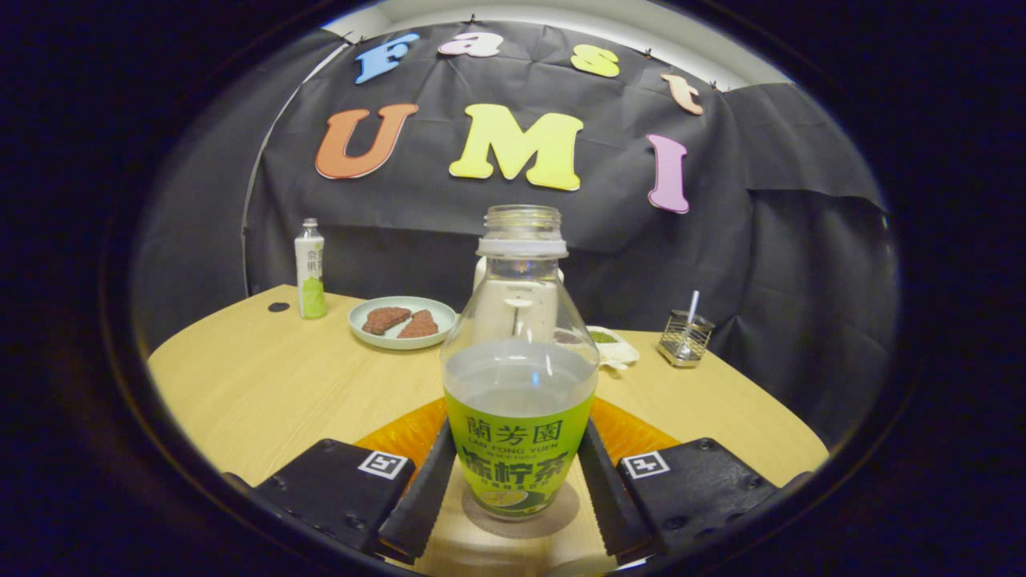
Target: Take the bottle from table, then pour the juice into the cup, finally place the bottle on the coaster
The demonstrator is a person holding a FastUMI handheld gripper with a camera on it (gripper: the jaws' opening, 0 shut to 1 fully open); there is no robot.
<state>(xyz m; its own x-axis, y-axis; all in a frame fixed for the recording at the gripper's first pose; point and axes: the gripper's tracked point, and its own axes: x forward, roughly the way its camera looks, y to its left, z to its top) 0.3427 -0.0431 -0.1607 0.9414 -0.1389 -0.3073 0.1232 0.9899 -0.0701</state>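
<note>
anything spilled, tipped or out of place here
Nothing stands out. The uncapped bottle stands upright on the coaster, between the gripper fingers, no puddle on the table. Beyond it, the plate and a second bottle sit undisturbed.

The clear bottle (519, 361) between the claw (517, 489) fingers wears a lime-green label with dark lettering and holds pale cloudy juice. Under it lies a brown round coaster (561, 517). The tabletop (264, 385) is light wood grain. Beyond, a mint-green plate (401, 336) carries reddish-brown pieces, and a small white-and-green bottle (310, 272) stands near a silvery mesh holder (684, 340).
</note>
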